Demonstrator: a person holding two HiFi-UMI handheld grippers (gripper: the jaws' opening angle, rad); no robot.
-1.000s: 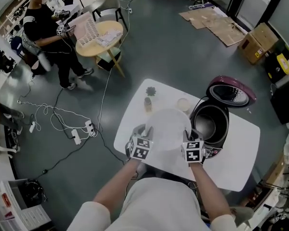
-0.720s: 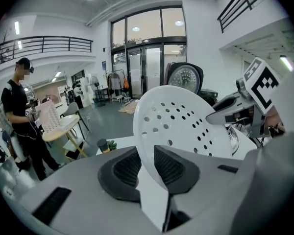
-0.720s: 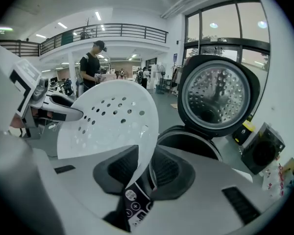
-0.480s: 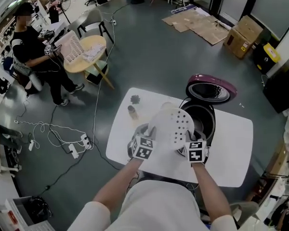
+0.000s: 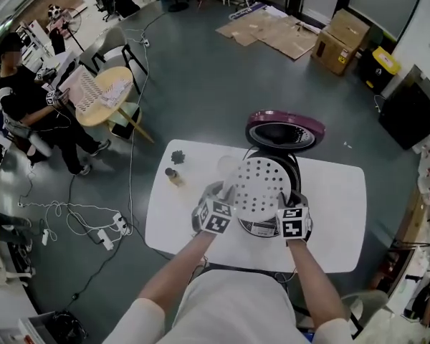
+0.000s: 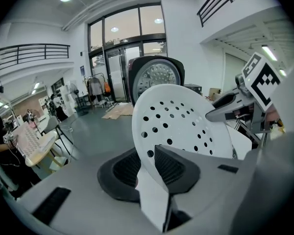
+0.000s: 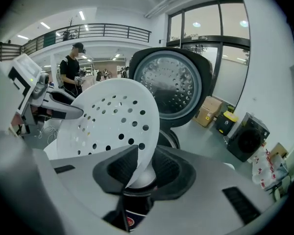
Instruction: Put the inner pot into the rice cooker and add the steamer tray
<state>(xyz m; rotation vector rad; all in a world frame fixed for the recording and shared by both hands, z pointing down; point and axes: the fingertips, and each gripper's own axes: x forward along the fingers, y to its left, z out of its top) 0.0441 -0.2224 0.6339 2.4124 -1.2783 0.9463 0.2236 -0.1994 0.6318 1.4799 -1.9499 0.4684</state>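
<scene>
The white perforated steamer tray (image 5: 258, 189) hangs over the open rice cooker (image 5: 272, 178), held at both sides. My left gripper (image 5: 226, 193) is shut on its left rim, and my right gripper (image 5: 285, 201) is shut on its right rim. In the left gripper view the steamer tray (image 6: 181, 126) runs between the jaws, with the cooker's raised lid (image 6: 154, 80) behind it. The right gripper view has the steamer tray (image 7: 115, 124) pinched between the pads, in front of the lid (image 7: 171, 84). The cooker's inside is hidden under the tray, so the inner pot cannot be seen.
The cooker stands on a white table (image 5: 337, 213). A small bottle (image 5: 173, 175) and a dark small object (image 5: 178, 156) sit at the table's left end. A person (image 5: 29, 113) sits at a round wooden table (image 5: 104, 95) far left. Cables (image 5: 93, 217) lie on the floor.
Both grippers have carried the steamer tray rightwards from the table's left part to above the open cooker. The head view has shifted along with them.
</scene>
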